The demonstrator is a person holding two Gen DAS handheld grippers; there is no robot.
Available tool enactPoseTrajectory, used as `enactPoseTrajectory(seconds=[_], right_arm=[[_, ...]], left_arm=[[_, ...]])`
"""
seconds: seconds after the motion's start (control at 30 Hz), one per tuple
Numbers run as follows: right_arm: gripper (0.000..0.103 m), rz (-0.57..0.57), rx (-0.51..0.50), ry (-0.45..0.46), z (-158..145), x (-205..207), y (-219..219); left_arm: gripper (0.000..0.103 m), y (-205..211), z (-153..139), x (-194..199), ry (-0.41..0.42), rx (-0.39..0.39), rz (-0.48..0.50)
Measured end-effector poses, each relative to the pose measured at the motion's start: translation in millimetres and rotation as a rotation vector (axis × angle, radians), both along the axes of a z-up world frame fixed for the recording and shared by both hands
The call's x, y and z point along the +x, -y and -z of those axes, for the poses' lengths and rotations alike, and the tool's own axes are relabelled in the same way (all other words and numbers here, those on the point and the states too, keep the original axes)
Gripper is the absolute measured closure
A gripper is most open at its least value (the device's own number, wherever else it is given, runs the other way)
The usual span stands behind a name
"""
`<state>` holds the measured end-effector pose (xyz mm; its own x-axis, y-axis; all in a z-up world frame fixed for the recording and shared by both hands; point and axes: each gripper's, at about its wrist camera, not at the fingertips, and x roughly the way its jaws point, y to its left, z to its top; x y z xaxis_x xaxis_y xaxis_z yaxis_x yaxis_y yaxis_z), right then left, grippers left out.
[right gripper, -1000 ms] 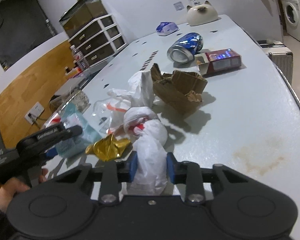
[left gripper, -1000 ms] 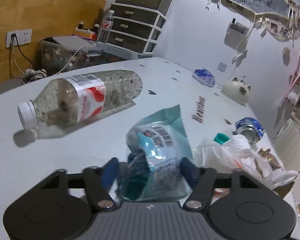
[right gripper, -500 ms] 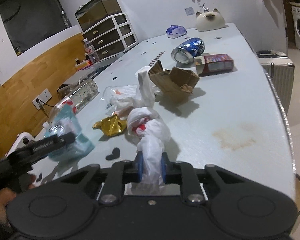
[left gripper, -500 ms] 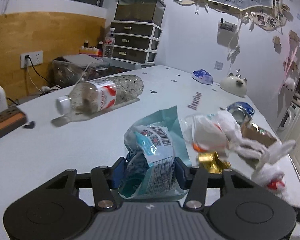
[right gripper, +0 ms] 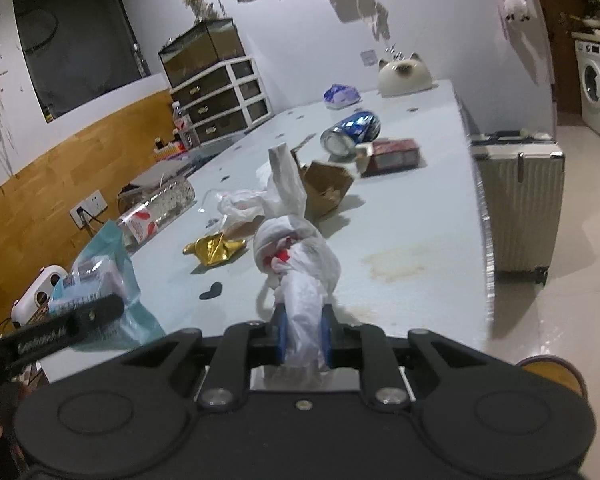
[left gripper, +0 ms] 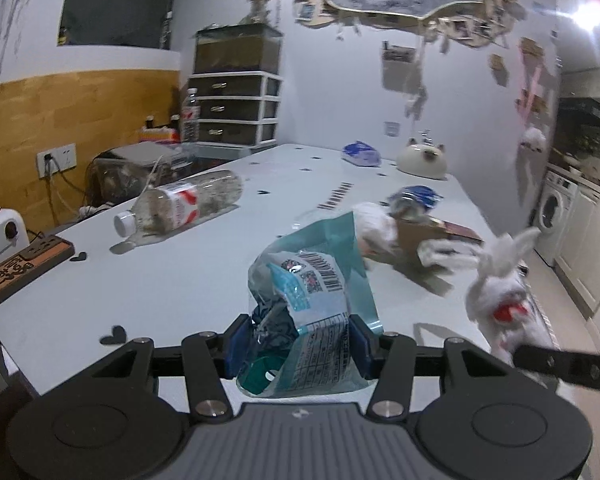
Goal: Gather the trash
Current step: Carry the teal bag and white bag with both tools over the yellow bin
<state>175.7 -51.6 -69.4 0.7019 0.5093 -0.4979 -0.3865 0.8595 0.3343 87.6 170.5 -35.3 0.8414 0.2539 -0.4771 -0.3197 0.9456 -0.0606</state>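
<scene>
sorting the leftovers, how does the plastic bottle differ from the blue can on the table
The plastic bottle is clear with a red-and-white label; the blue can is opaque metal. The bottle is longer and keeps its white cap; the can is shorter, its silver end showing. Both lie on their sides on the table, untouched by either gripper.

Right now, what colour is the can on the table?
Blue, with a silver end; the can shows best in the right wrist view.

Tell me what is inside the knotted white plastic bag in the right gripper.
Through the knotted white plastic bag, which the right gripper pinches, only a red patch shows. The crumpled plastic hides the rest, so its contents cannot be identified.
</scene>
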Motion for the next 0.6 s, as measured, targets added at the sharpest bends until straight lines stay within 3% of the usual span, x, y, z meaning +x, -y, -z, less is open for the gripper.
enactPoseTrajectory(seconds=[0.6], right_arm=[[0.086, 0.093, -0.013, 0.129, -24.6, -54.3, 92.5]], left_arm=[[0.051, 96.0, -20.1, -32.6, 0.066, 0.037, 0.116]])
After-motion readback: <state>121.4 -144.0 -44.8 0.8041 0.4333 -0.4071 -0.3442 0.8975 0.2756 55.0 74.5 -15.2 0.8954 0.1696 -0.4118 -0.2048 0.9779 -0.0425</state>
